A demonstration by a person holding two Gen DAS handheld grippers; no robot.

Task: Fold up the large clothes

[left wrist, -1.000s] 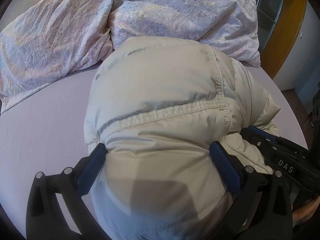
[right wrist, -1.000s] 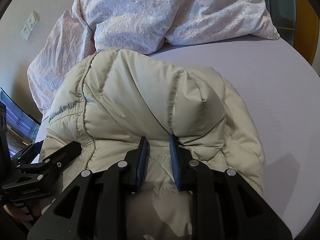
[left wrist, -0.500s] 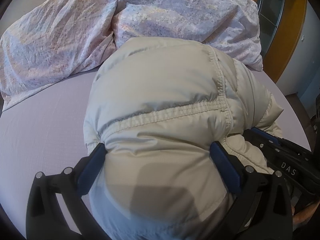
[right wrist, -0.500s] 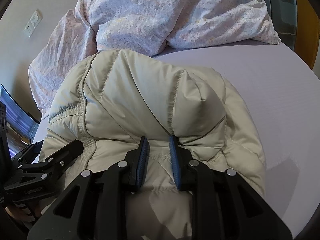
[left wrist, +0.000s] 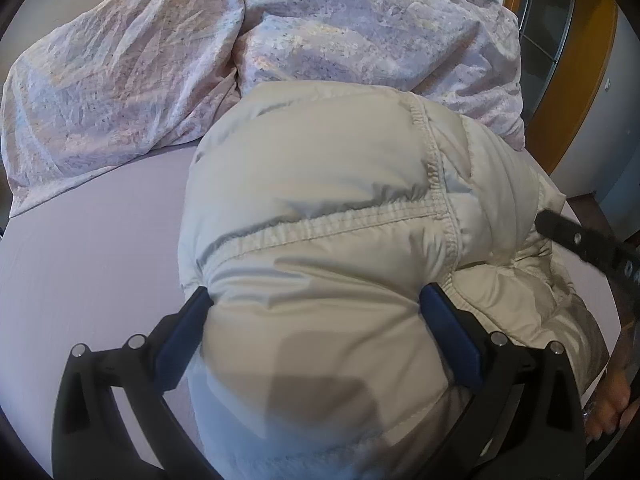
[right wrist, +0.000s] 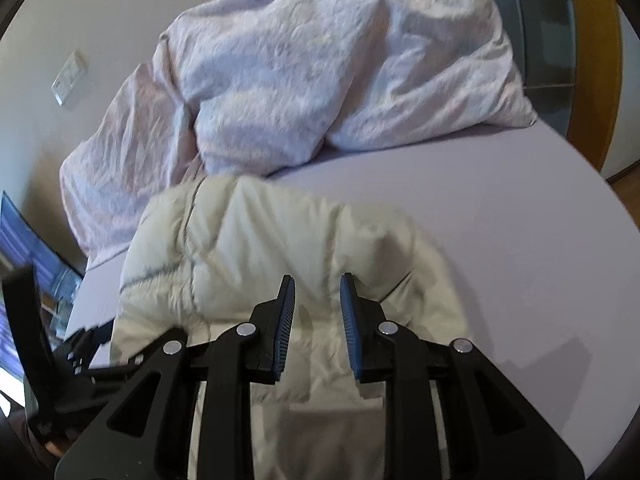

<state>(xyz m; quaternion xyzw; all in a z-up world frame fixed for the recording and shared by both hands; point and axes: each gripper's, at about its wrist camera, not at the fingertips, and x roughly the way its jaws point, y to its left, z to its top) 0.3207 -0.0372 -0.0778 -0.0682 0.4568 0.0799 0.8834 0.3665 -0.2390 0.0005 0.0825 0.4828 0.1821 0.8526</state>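
A cream puffy down jacket (left wrist: 320, 208) lies bunched on the lilac bed sheet (left wrist: 92, 248). My left gripper (left wrist: 316, 300) is spread wide around a thick fold of the jacket, its blue pads pressing both sides of the padding. My right gripper (right wrist: 317, 286) is lifted above the jacket (right wrist: 256, 240), with a clear gap between its blue pads and nothing held. The right gripper's black frame also shows at the right edge of the left wrist view (left wrist: 588, 248).
A crumpled floral duvet (left wrist: 200, 52) and pillow (right wrist: 340, 72) lie at the head of the bed, just behind the jacket. A wall with a socket plate (right wrist: 70, 78) is on the left. A wooden door frame (left wrist: 584, 64) stands to the right.
My right gripper has let go of the jacket fold, opened and lifted up and back. The left gripper has stayed around its fold and shifted slightly.
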